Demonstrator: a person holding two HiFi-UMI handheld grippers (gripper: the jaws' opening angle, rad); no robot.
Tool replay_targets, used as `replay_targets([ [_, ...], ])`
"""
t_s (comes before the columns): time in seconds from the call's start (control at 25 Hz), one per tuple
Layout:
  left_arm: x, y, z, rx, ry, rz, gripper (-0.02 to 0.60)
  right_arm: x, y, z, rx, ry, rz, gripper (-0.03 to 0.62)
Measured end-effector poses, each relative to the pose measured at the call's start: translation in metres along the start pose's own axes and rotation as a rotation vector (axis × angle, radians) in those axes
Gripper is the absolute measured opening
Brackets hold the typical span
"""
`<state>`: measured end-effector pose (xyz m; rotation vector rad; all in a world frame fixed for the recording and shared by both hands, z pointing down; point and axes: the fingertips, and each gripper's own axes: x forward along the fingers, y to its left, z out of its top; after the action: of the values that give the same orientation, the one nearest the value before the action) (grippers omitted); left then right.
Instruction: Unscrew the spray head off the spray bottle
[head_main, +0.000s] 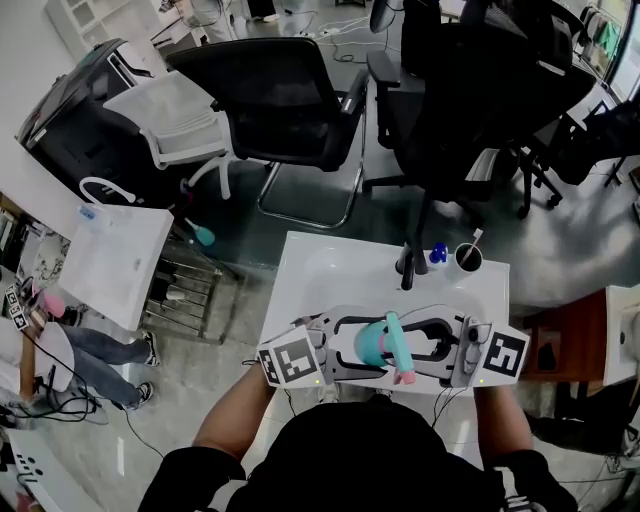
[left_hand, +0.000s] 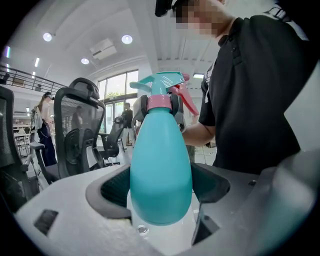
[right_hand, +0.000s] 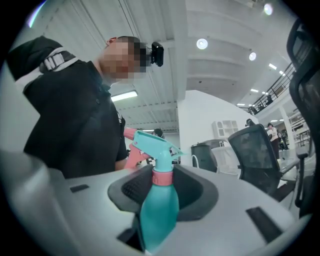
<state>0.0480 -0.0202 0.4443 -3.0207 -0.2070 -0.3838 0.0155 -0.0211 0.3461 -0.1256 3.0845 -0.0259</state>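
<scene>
A teal spray bottle with a teal spray head, pink collar and pink trigger hangs above the near end of the white table, held between both grippers. In the left gripper view the bottle's fat body fills the space between the jaws, and my left gripper is shut on it. In the right gripper view my right gripper is shut round the pink collar just under the spray head. The two grippers face each other, left gripper and right gripper.
At the far end of the white table stand a black post, a small blue-capped item and a black cup. Black office chairs stand beyond the table. A white side table stands at the left.
</scene>
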Motion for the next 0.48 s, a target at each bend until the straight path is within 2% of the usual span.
replay_targets([
  [0.48,0.0020,0.0068,-0.0079,-0.037,-0.016,0.030,0.382,0.0006,-0.0092,-0.0045,0.000,-0.017,-0.055,0.137],
])
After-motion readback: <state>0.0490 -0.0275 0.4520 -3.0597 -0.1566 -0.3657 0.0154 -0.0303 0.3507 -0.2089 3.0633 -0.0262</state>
